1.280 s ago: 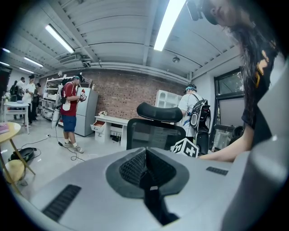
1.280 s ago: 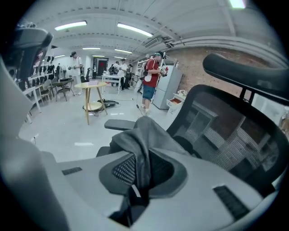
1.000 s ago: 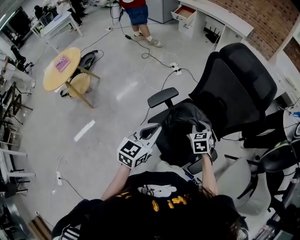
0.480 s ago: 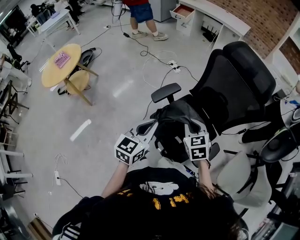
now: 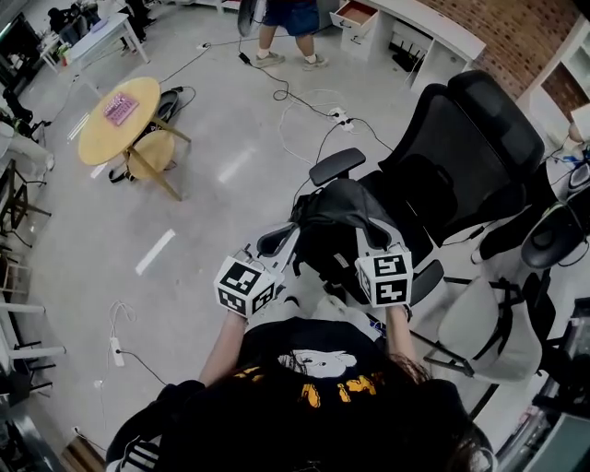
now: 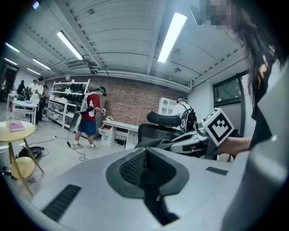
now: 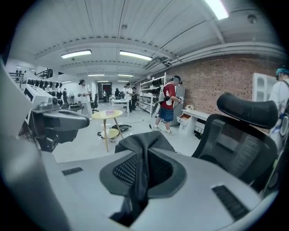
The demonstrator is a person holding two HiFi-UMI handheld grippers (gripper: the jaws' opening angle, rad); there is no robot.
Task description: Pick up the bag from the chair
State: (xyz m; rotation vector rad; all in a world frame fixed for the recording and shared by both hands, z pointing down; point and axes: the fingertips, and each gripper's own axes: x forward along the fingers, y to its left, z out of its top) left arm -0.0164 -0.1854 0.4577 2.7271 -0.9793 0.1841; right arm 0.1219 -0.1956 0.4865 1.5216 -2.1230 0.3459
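Observation:
A dark grey bag (image 5: 336, 214) hangs lifted in front of the black office chair (image 5: 461, 157), between my two grippers. My left gripper (image 5: 281, 245) is shut on the bag's left side, and dark fabric (image 6: 156, 143) runs out from between its jaws. At the bag's right side my right gripper (image 5: 371, 238) is shut too, with a fold of the fabric (image 7: 140, 140) pinched in its jaws. In the left gripper view the right gripper's marker cube (image 6: 219, 128) shows beyond the bag. The chair's seat lies mostly hidden behind the bag.
The chair's armrest (image 5: 336, 166) juts out just above the bag. A round yellow table (image 5: 115, 115) with a stool stands at far left. Cables (image 5: 304, 101) trail over the floor. A person (image 5: 286, 18) stands at the top. A light grey chair (image 5: 489, 323) is at right.
Both grippers have stayed shut on the bag and drawn it up and toward me, off the seat. The view has shifted a little along with them.

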